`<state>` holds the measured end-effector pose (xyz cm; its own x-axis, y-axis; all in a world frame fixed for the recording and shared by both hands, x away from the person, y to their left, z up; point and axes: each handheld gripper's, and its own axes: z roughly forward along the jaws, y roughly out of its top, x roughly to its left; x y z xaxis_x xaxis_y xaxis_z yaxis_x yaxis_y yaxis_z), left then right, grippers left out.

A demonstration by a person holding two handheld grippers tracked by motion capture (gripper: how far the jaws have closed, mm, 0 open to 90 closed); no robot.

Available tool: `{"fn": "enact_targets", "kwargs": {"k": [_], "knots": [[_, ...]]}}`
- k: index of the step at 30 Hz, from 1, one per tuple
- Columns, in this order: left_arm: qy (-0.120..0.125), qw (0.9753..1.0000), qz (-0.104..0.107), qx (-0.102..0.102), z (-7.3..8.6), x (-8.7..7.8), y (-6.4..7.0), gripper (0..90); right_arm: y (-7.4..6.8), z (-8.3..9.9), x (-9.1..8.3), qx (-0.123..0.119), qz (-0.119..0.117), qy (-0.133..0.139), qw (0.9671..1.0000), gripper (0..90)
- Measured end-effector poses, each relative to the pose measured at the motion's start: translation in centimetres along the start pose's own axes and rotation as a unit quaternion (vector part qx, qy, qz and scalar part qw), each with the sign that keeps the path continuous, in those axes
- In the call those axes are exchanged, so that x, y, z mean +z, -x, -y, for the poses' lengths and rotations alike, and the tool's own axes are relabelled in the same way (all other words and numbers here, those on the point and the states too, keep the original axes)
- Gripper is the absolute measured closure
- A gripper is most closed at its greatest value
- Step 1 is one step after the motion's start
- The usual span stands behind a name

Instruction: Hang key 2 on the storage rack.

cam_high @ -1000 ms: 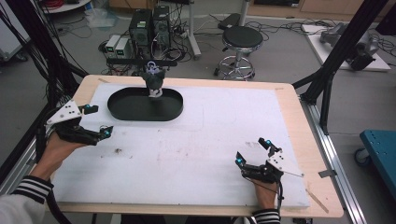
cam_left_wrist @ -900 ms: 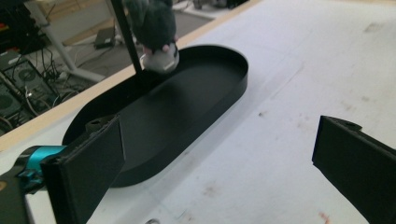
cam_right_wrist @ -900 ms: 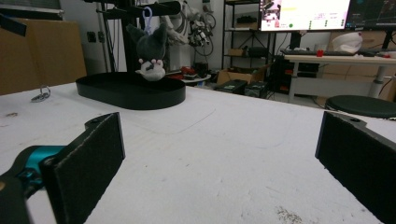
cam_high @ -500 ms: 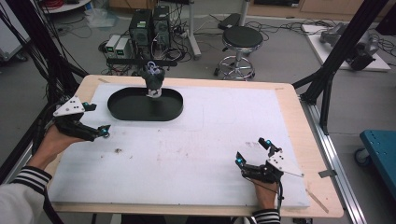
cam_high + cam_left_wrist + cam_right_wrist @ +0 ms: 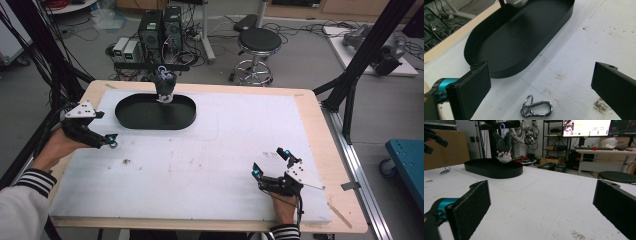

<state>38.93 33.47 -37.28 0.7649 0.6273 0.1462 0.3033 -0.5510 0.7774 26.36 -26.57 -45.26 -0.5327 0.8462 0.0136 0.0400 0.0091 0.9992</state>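
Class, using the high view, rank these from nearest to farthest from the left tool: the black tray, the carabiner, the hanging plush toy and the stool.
1. Carabiner: on the white mat just under the left tool.
2. Black tray: just beyond, toward the table's far edge.
3. Plush toy: hanging over the tray's far rim.
4. Stool: on the floor beyond the table, to the right.

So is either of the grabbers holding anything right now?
No, nothing is held. The left gripper is open above the carabiner clip, not touching it. The right gripper is open too, over bare table.
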Motion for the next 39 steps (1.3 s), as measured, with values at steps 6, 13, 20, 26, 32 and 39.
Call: {"fn": "enact_targets", "kwargs": {"k": [6, 13, 20, 26, 32, 39], "knots": [[-0.026, 0.9996, 0.002, -0.006, 0.6, 0.8, -0.6, 3.0, 0.0, 0.0, 0.0, -0.001, 0.000, 0.001, 1.0000, 0.6], [-0.048, 0.9988, 0.010, -0.008, 1.2, 1.3, -1.2, 10.7, 0.0, 0.0, 0.0, -0.001, 0.000, 0.001, 1.0000, 0.6], [-0.078, 0.9969, 0.010, -0.010, 1.7, 1.9, -1.4, 13.1, -0.1, 0.0, 0.0, -0.001, 0.000, 0.000, 1.0000, 0.6], [-0.097, 0.9950, 0.013, -0.016, 2.1, 2.1, -1.7, 21.4, 0.0, 0.0, 0.0, -0.002, 0.001, 0.001, 1.0000, 0.6], [-0.115, 0.9932, 0.014, -0.015, 2.3, 2.4, -1.7, 27.7, 0.0, 0.0, 0.0, -0.002, 0.000, 0.001, 1.0000, 0.6], [-0.130, 0.9912, 0.023, -0.013, 2.6, 2.7, -1.9, 39.7, 0.0, 0.0, 0.0, -0.001, 0.001, 0.001, 1.0000, 0.6]]}}
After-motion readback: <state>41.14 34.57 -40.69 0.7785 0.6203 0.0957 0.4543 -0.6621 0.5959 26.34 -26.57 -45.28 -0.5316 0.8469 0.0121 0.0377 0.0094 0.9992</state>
